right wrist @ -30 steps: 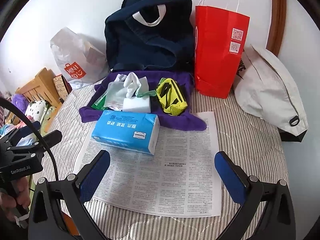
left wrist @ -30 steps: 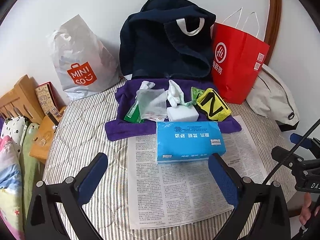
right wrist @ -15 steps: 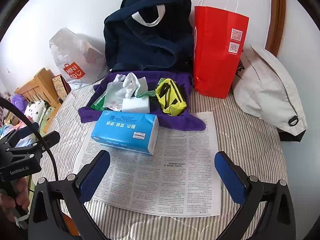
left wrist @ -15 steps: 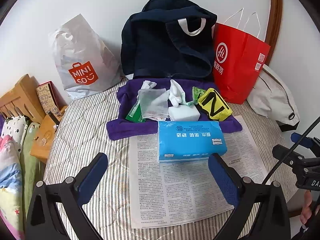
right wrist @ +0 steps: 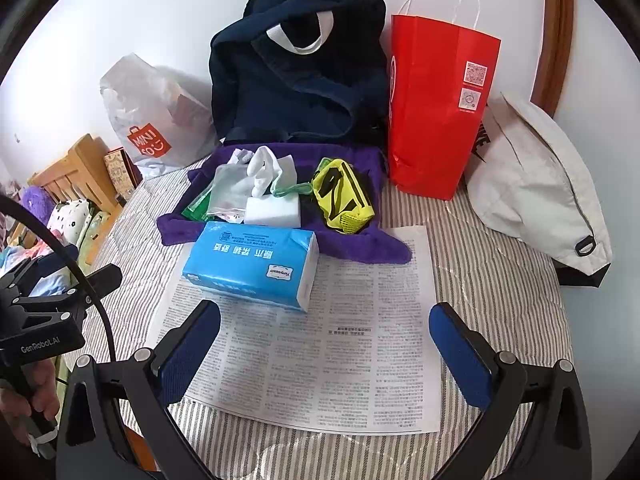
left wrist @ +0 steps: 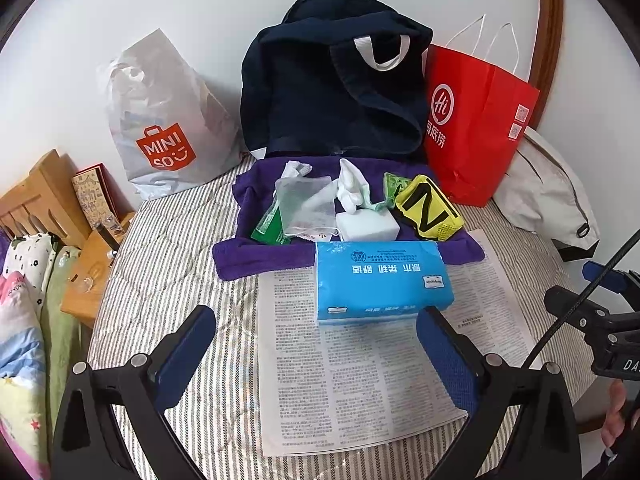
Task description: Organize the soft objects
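left tongs (left wrist: 316,346) spread wide, empty | right tongs (right wrist: 324,342) spread wide, empty | tissue pack (left wrist: 380,280) on newspaper (left wrist: 360,380) just ahead of both | small soft items heaped on purple towel (left wrist: 260,258) beyond | progress: unsettled, fits sorted or pending

Each claw (left wrist: 316,340) (right wrist: 324,340) is a black frame with silver screws and two fingers faced in blue textured pads (left wrist: 448,364). In the right view's lower left, the other claw's black body reads "GenRobot.AI" and trails a black cable (right wrist: 96,304).
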`<move>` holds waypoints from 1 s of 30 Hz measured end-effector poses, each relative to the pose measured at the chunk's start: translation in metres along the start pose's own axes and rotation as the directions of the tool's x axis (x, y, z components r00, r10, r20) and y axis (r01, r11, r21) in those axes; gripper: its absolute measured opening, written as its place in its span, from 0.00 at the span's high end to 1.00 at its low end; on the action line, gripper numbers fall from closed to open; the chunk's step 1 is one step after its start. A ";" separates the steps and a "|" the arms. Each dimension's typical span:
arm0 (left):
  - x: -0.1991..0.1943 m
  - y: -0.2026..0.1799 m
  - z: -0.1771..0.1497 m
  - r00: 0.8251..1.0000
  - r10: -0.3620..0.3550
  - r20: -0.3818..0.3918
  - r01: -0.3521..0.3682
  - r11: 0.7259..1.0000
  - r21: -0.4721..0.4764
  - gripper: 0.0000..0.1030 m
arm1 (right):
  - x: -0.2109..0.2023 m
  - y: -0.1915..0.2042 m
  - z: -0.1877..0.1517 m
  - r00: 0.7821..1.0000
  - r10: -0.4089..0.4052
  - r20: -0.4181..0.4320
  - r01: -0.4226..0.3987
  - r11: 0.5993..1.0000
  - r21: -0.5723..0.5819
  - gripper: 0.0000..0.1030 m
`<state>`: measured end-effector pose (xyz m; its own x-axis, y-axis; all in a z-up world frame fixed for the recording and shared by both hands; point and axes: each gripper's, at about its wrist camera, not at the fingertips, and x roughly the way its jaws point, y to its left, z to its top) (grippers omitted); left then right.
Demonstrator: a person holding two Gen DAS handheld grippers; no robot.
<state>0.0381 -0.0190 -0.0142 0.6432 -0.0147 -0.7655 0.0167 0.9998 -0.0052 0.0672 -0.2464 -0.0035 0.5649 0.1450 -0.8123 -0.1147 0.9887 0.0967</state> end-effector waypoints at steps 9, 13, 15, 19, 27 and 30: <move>-0.001 0.000 0.000 1.000 0.001 0.002 -0.001 1.000 -0.003 0.01 | -0.002 0.001 0.000 1.000 -0.006 0.005 0.006 1.000 -0.002 0.00; -0.001 0.000 0.000 1.000 0.004 0.001 -0.004 1.000 -0.002 0.01 | -0.002 0.000 0.000 1.000 -0.004 0.006 0.004 1.000 -0.001 0.00; -0.002 -0.001 0.000 1.000 0.004 0.001 -0.004 1.000 -0.001 0.01 | -0.002 0.000 0.000 1.000 -0.004 0.006 0.004 1.000 -0.002 0.00; -0.003 -0.001 0.000 1.000 0.001 -0.001 -0.001 1.000 0.000 0.01 | -0.002 0.000 0.000 1.000 -0.003 0.006 0.003 1.000 0.000 0.00; -0.002 -0.002 0.000 1.000 0.002 -0.006 -0.002 1.000 -0.001 0.01 | -0.001 0.000 0.000 1.000 -0.007 0.001 0.007 1.000 -0.002 0.00; -0.002 -0.003 0.000 1.000 0.002 -0.006 -0.002 1.000 0.000 0.01 | -0.001 0.000 0.000 1.000 -0.003 -0.001 0.003 1.000 -0.002 0.00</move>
<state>0.0366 -0.0217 -0.0129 0.6389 -0.0125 -0.7692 0.0150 0.9999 -0.0037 0.0664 -0.2465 -0.0030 0.5645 0.1424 -0.8131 -0.1145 0.9890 0.0937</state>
